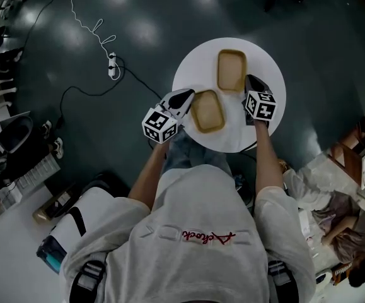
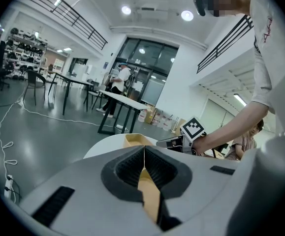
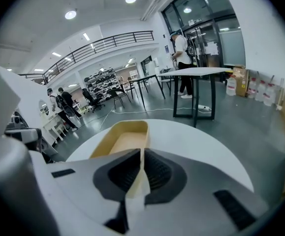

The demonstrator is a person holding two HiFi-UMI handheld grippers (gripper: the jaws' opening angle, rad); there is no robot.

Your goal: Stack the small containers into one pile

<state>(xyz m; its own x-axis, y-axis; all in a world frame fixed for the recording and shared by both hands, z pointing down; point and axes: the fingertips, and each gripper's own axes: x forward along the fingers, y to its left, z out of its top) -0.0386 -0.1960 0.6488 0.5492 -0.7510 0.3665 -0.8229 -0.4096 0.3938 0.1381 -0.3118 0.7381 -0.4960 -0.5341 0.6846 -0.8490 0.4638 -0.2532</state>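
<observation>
On the round white surface (image 1: 267, 115) lie two shallow tan containers, just beside each other: the near container (image 1: 207, 111) left of centre, and the far container (image 1: 231, 69) beyond it to the right. The left hand-held gripper (image 1: 188, 98) is clamped on the near container's left wall. The right hand-held gripper (image 1: 249, 81) pinches the far container's right rim, its jaws almost together.

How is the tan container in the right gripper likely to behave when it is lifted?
Probably light: the tan container is shallow, thin-walled and empty. The right gripper pinches only one wall, so it may tilt or flex when lifted. It should not roll; its flat base rests on the white table.
</observation>
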